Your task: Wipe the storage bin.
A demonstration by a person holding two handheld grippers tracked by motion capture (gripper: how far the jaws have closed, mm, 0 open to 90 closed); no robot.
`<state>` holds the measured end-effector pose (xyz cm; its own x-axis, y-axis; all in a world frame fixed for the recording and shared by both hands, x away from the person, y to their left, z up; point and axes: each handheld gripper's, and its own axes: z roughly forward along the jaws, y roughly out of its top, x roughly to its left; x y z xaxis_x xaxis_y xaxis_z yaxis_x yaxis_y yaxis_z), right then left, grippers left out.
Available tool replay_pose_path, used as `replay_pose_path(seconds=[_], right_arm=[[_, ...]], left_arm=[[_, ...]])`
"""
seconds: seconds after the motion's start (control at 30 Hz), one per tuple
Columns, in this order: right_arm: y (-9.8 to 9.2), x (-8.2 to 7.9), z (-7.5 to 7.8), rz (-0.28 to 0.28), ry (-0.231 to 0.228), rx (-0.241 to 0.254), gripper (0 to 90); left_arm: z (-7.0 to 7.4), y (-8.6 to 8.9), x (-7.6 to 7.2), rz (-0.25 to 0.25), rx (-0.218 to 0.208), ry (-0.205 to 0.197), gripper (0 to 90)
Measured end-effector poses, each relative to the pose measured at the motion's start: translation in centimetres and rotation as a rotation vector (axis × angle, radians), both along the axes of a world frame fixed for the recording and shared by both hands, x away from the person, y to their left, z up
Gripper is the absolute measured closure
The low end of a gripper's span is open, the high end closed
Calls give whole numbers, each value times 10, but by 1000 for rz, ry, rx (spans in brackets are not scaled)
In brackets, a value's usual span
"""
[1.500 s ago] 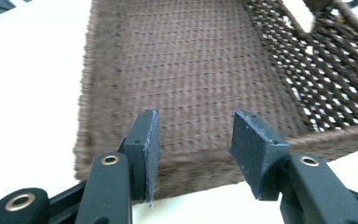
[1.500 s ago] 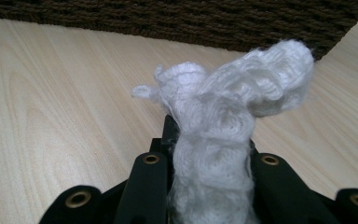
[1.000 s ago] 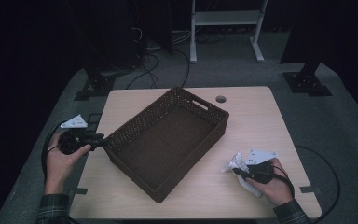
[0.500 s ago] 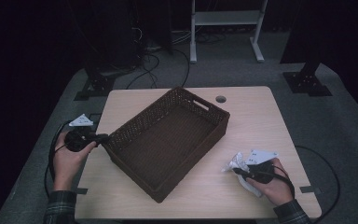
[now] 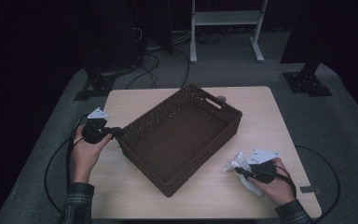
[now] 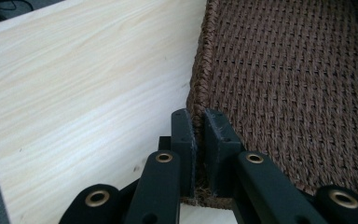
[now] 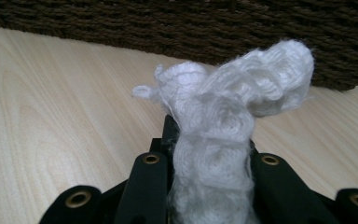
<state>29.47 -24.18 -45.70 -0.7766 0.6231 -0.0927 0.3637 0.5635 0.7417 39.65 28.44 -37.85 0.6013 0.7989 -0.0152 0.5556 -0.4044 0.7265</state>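
High view, bottom edge first: the right gripper (image 5: pixel 243 169), low in the right of the frame, is clenched on a bunched white cloth (image 5: pixel 238 162) that rests on the table (image 5: pixel 270 116) just beside the near right wall of the woven basket (image 5: pixel 182 133). Right gripper view shows that cloth (image 7: pixel 223 126) bulging up out of the jaws, with the dark weave across the top of the frame.

Farther up at the left, the left gripper (image 5: pixel 117 132) has pinched the basket's left corner rim. Left gripper view confirms it: the pads (image 6: pixel 182 135) press the woven wall (image 6: pixel 196 107) from both sides, one inside and one outside.

Step in hand, as I read it: steadying the basket so the cloth can go in. Next move likely calls for lifting the cloth over the near wall and letting go above the basket floor, while the left grip holds firm.

Against the earlier frames, the left hand has slid in toward the corner and its jaws have just been closing onto the rim; the right hand sits as before.
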Motion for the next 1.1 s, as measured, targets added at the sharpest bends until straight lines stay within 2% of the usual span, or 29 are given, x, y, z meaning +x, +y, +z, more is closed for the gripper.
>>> replay_pose_path(seconds=[0.2,0.33,0.47,0.63,0.73,0.83,1.0,1.1], right_arm=[[-6,-1,1,-17,-3,6,743],[-9,-2,0,-19,-3,4,743],[-11,-3,1,-24,-2,7,743],[-13,-6,2,-25,-6,9,743],[-14,-8,2,-32,-5,9,743],[-16,-10,2,-38,-6,8,743],[-19,-14,2,-51,-5,6,743],[-21,-16,1,-60,-4,5,743]], left_arm=[[-1,-22,11,6,0,-7,823],[-2,-31,14,7,-25,-5,823],[-3,-29,13,-10,-67,3,821],[-4,-26,7,-56,-103,13,811],[-2,-28,2,-87,-91,22,805],[-3,-29,-3,-98,-91,27,803],[-6,-35,-11,-115,-128,31,789],[-6,-41,-14,-125,-127,30,781]])
